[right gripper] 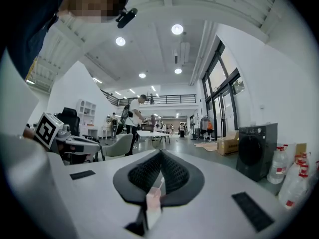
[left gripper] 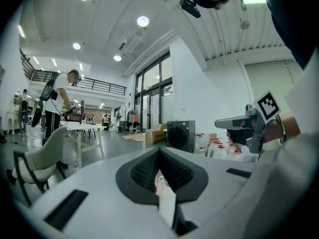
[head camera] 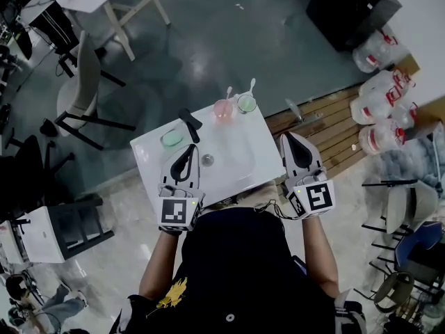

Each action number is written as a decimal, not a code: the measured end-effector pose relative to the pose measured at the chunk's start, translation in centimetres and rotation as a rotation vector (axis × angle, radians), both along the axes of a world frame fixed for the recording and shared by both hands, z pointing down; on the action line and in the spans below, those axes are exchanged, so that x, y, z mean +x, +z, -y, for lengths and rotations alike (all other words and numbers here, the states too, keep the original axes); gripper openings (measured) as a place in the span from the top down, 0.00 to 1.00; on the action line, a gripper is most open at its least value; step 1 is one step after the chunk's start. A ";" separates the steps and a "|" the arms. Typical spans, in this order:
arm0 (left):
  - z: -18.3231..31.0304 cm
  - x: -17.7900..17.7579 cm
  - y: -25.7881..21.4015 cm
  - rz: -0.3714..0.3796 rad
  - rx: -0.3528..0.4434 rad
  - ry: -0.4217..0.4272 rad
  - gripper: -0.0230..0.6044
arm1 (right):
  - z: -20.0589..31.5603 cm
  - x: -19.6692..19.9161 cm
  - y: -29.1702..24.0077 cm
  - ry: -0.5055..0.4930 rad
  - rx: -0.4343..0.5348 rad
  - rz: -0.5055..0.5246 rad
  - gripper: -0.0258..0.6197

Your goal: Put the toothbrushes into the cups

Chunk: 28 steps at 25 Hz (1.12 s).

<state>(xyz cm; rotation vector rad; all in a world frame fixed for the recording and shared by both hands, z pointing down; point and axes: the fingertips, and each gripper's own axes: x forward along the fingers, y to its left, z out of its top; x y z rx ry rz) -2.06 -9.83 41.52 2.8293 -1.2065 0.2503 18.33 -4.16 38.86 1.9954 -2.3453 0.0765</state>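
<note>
Looks done from here. Counting two cups at the far edge of the bench [head camera: 236, 160]: pink cup [head camera: 223, 110] and green cup [head camera: 246, 104], one toothbrush [head camera: 228, 93] standing in each, two in all. Seeing nothing left to load. Left gripper [head camera: 188, 149] and right gripper [head camera: 292, 139] held near the body, jaws pressed together, empty.

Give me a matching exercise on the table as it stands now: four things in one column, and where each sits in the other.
Things:
1 pink cup
2 green cup
3 pale green oval
4 left gripper

Places, as the head view shows them:
A over the near side of the table, jaws shut
B far edge, right one of a pair
C left part, beside a black object
D far edge, left one of a pair

Pairs: 1-D, 2-B, 3-C, 4-A
</note>
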 end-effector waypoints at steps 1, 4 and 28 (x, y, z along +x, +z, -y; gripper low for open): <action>-0.1 -0.1 0.1 -0.001 -0.004 0.000 0.94 | 0.0 -0.2 0.0 -0.004 -0.003 -0.006 0.94; 0.1 -0.2 0.6 -0.014 -0.015 0.006 0.94 | 0.0 -0.9 0.0 -0.015 -0.024 -0.045 0.94; -3.4 1.6 7.1 -0.175 -0.138 0.021 0.94 | -3.5 -1.7 3.7 -0.126 -0.227 -0.356 0.94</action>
